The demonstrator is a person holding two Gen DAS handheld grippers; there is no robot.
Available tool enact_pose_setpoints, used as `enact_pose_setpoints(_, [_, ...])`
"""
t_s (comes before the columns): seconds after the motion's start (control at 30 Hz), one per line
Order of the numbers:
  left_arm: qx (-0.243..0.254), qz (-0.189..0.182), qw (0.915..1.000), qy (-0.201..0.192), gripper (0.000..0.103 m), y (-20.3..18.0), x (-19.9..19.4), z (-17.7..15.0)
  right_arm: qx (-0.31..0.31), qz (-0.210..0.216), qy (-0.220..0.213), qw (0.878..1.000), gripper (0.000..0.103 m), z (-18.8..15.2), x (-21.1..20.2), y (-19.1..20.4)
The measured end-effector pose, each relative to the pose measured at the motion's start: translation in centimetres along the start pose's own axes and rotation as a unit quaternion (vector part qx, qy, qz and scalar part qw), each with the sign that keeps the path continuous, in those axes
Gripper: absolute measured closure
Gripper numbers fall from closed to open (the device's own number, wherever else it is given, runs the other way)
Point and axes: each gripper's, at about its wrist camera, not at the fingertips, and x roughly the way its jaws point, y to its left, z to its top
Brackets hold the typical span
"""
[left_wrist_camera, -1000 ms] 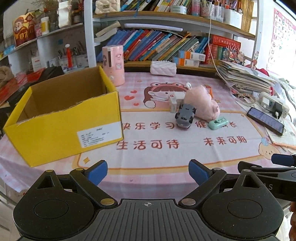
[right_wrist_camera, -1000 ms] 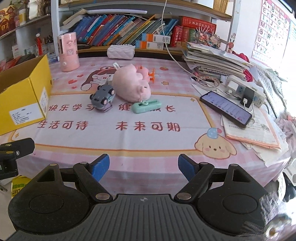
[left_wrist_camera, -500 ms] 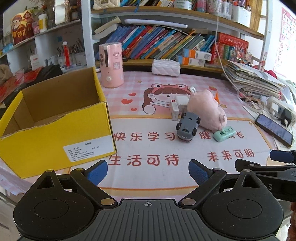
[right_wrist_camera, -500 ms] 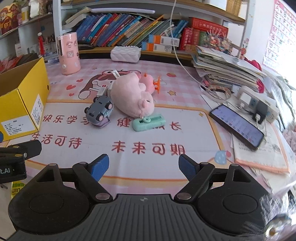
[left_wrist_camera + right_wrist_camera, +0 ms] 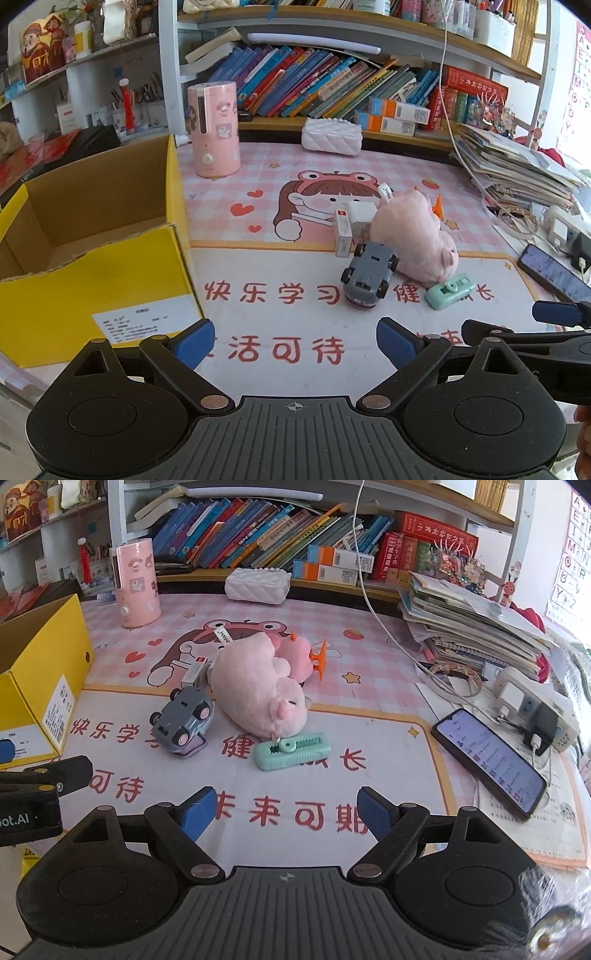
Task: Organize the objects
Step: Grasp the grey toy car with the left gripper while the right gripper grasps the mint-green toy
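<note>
An open yellow cardboard box [image 5: 92, 280] [image 5: 40, 686] stands at the left of the pink table mat. In the middle lie a pink plush pig [image 5: 413, 240] [image 5: 255, 690], a grey toy car [image 5: 369, 275] [image 5: 184, 723], a mint green clip-like item [image 5: 448, 291] [image 5: 291, 755] and small white boxes [image 5: 351, 221]. My left gripper [image 5: 295, 345] is open and empty, short of the car. My right gripper [image 5: 284, 812] is open and empty, just short of the mint item.
A pink cylinder [image 5: 214, 129] and a white quilted case [image 5: 330, 136] stand at the back below shelves of books. A phone [image 5: 487, 760], a power strip [image 5: 535, 705] and a stack of papers [image 5: 472, 627] fill the right side. An orange clip [image 5: 319, 659] lies behind the pig.
Both grippers have moved forward over the table; the toys and the box look nearer and larger. Both stay open and empty.
</note>
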Motion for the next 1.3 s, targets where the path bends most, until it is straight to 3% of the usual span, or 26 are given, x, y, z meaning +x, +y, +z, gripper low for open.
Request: enact_pose_setpoints(1.3, [-0.018, 0.023, 0.9995, -0.007, 0.007, -2.7, 2.3, 2.0, -0.03, 0.06, 0.005, 0.998, 0.02, 3.3, 4.1, -2.9])
